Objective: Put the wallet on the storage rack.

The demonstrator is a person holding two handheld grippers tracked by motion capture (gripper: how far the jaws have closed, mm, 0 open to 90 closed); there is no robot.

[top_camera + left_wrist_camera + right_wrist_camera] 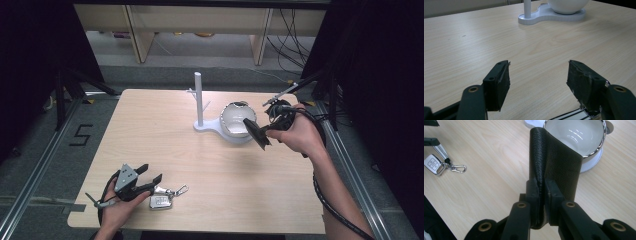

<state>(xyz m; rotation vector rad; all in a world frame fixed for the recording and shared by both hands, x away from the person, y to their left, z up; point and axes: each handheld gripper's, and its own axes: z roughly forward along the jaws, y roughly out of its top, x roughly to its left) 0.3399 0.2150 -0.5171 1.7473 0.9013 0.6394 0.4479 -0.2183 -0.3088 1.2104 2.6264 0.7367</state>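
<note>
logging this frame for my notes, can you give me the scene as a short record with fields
surface: light wooden table
right hand-held gripper: shut on a black leather wallet, held above the table beside the bowl
left hand-held gripper: open, nothing between its jaws, low over the near left of the table
bowl: white inside, chrome rim, on a white stand with an upright post
car key: silver fob with clip, lying on the table at the left hand-held gripper

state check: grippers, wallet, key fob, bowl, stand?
right gripper: shut on black leather wallet
black leather wallet: folded, held off the table beside the bowl
left gripper: open, nothing between the jaws
key fob: flat on table by left gripper, clip attached
bowl: upright, empty, on the stand's base
white stand: upright, pegs bare
</note>
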